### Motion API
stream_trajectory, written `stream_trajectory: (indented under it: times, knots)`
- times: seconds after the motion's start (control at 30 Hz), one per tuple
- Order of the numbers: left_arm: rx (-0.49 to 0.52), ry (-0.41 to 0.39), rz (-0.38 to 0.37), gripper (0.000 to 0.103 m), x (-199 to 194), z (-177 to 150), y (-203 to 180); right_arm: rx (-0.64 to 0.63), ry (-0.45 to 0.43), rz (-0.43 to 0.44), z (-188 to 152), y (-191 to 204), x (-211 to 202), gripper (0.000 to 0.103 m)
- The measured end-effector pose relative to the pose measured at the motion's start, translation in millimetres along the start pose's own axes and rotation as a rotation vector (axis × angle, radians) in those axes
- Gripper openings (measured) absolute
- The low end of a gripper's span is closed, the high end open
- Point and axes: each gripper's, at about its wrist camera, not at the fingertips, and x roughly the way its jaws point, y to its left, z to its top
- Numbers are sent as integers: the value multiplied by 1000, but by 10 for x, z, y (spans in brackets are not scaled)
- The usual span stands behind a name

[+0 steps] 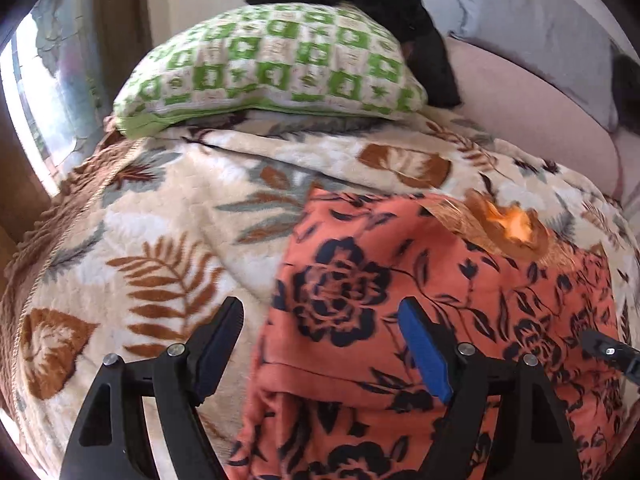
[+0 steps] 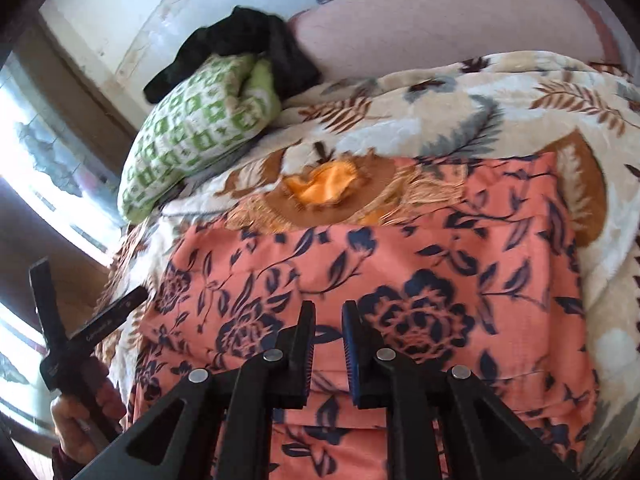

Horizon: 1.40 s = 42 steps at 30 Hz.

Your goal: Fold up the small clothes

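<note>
A coral garment with dark blue flowers lies spread flat on a leaf-print blanket; it fills the middle of the right wrist view. An orange and brown cloth with fringe lies at its far edge, also seen in the left wrist view. My left gripper is open and empty, hovering over the garment's left edge. My right gripper hangs above the garment's middle with its jaws a narrow gap apart, holding nothing. The left gripper also shows at the left of the right wrist view.
A green and white checked pillow lies at the head of the bed with a black garment behind it. A pink headboard and a grey cushion stand at the back. A bright window is on the left.
</note>
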Motion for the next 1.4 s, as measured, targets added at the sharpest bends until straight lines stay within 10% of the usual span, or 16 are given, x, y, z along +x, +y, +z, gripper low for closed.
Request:
stream_trajectory:
  times: [0.1, 0.17, 0.4, 0.5, 0.57, 0.8, 0.93, 1.07, 1.13, 1.17, 1.23, 1.33, 1.4]
  knots:
    - [154, 106, 120, 81, 286, -144, -301, -64, 174, -50, -186, 142, 445, 17]
    - [187, 66, 161, 84, 268, -154, -364, -92, 132, -50, -176, 184, 371, 16]
    - [80, 81, 30, 85, 205, -40, -316, 104, -108, -92, 126, -303, -89, 16]
    - [152, 125, 80, 92, 391, -100, -404, 197, -94, -222, 274, -819, 70, 17]
    - [187, 112, 110, 93, 348, -113, -468, 284, -96, -139, 260, -1134, 109, 17]
    - [54, -15, 39, 94, 31, 5, -248, 211, -202, -182, 356, -843, -310, 21]
    - [77, 180, 98, 101, 426, -144, -180, 267, -27, -211, 181, -1048, -17, 28]
    - [-56, 92, -14, 100, 48, -139, 142, 270, -137, -123, 101, -864, -439, 29]
    - [-33, 68, 46, 100, -78, -263, 255, 223, -158, -62, -2, -739, -553, 57]
    - [-10, 102, 82, 100, -64, -353, 303, 202, -114, -80, -75, -687, -499, 89]
    - [-13, 165, 68, 100, -49, -544, 441, 136, 51, -120, -261, -612, -210, 92]
    - [-100, 134, -7, 100, -360, -877, 706, -30, -32, -223, -566, -281, -429, 91]
    - [-138, 95, -47, 100, -608, -1099, 834, 3, -97, -104, -807, -260, -712, 91]
